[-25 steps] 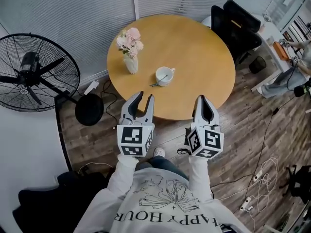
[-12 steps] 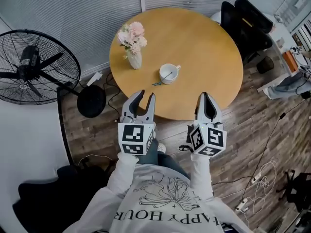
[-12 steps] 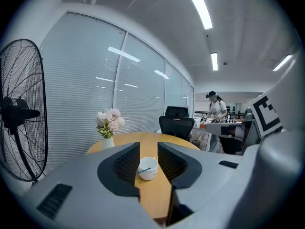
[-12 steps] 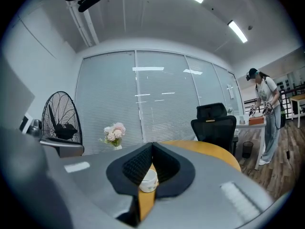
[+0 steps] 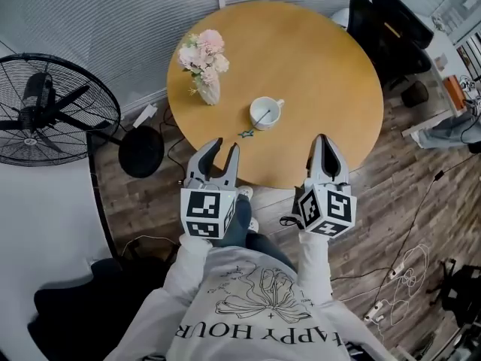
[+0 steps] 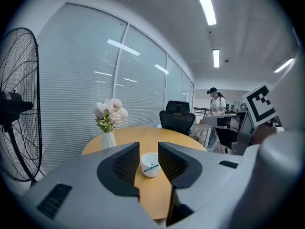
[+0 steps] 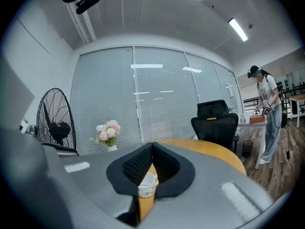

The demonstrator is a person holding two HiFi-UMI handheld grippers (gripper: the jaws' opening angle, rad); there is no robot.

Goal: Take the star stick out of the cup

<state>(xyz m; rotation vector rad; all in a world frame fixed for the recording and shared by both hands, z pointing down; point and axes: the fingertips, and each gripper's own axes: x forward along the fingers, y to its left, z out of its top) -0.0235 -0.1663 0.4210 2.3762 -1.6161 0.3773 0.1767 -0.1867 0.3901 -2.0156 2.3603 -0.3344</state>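
A white cup (image 5: 265,113) stands near the middle of the round wooden table (image 5: 331,66). The star stick (image 5: 254,124) leans out of the cup toward me, and its teal star end rests on the tabletop. In the left gripper view the cup (image 6: 150,164) shows between the jaws, far off, with the stick across its rim. My left gripper (image 5: 225,146) hovers at the table's near edge, open and empty. My right gripper (image 5: 323,138) hovers beside it with its tips together and nothing held. Under those tips the cup (image 7: 147,185) shows in the right gripper view.
A white vase of pink flowers (image 5: 204,66) stands on the table left of the cup. A large floor fan (image 5: 45,111) stands at the left, with a black round base (image 5: 141,153) nearby. A black office chair (image 5: 383,32) is beyond the table. A person (image 7: 264,113) stands at a desk far right.
The table's near edge has drawn closer to both grippers as I move forward. Neither gripper's jaws have visibly changed.
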